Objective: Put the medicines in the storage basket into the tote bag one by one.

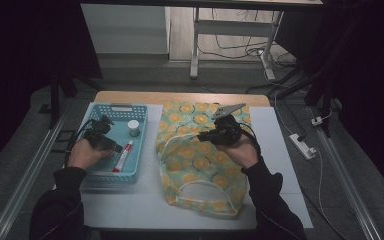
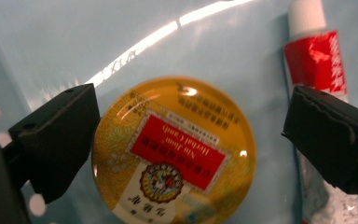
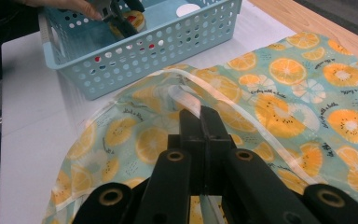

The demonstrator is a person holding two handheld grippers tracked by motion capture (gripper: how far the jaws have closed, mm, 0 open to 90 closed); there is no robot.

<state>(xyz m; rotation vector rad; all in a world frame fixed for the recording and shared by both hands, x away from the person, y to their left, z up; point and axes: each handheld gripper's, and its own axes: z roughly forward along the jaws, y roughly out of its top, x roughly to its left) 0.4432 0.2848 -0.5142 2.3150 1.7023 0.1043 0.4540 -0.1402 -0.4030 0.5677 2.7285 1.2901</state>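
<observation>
A round yellow tin (image 2: 175, 151) with a red label lies flat on the floor of the blue basket (image 1: 115, 107). My left gripper (image 2: 189, 135) hangs over it, open, one jaw at the tin's left edge and the other standing clear on the right. A red and white tube (image 2: 314, 56) lies beside the tin. On the orange-print bag (image 1: 200, 165) in the middle of the table, my right gripper (image 3: 200, 116) is shut on the bag's clear handle (image 3: 186, 95). From the right gripper view, the left gripper (image 3: 119, 21) sits inside the basket (image 3: 135, 51).
A small white-capped jar (image 1: 133, 127) stands at the back of the basket. A white mat (image 1: 275, 150) covers the wooden table (image 1: 180, 97). A power strip (image 1: 302, 146) and cables lie on the floor to the right.
</observation>
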